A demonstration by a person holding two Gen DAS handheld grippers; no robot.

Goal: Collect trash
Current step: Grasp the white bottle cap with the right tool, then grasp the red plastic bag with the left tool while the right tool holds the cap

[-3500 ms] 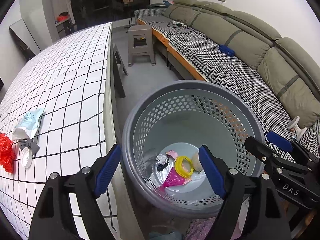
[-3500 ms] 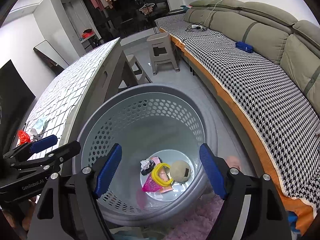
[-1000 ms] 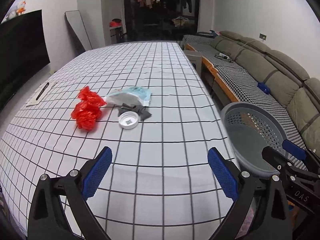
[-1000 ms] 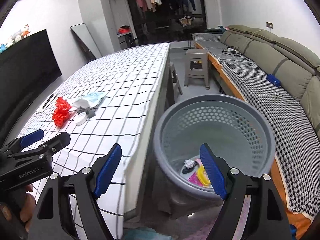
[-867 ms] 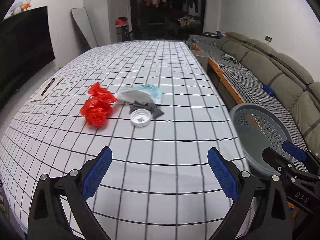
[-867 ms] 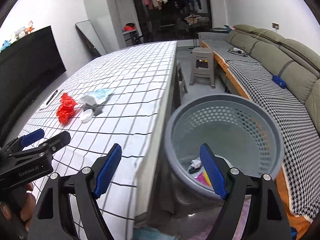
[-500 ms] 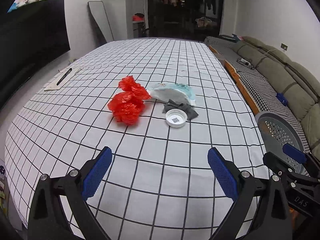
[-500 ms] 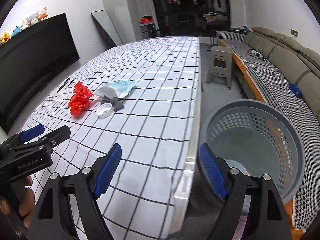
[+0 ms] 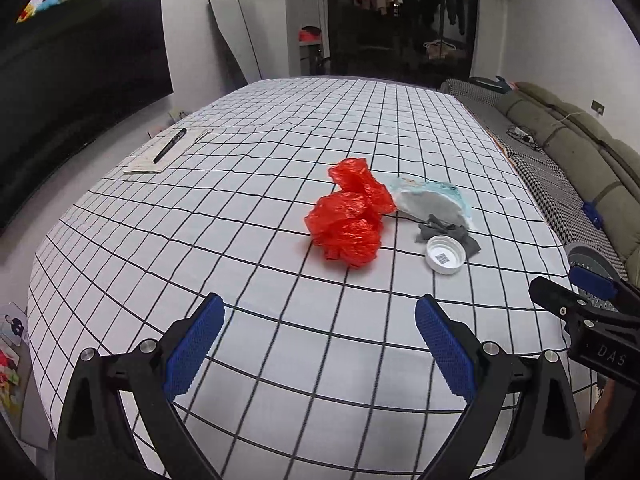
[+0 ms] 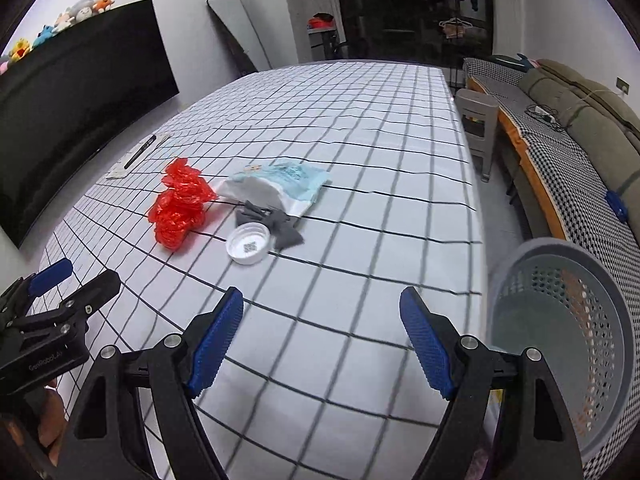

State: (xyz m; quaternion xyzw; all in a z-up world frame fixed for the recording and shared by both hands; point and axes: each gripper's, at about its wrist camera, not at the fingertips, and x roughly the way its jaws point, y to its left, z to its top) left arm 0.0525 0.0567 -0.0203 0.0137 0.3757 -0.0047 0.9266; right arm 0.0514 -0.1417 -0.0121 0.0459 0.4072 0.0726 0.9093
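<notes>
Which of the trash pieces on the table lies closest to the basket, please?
The white cap: it sits at the cluster's basket side, ahead of the red bag.

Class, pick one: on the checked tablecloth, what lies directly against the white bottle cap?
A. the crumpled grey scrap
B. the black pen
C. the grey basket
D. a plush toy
A: the white bottle cap overlaps the edge of the crumpled grey scrap; the other options sit well away from it.

Black plastic frames are seen on the left gripper and right gripper, fitted with blue ribbed pads, silver screws and white lettering.
</notes>
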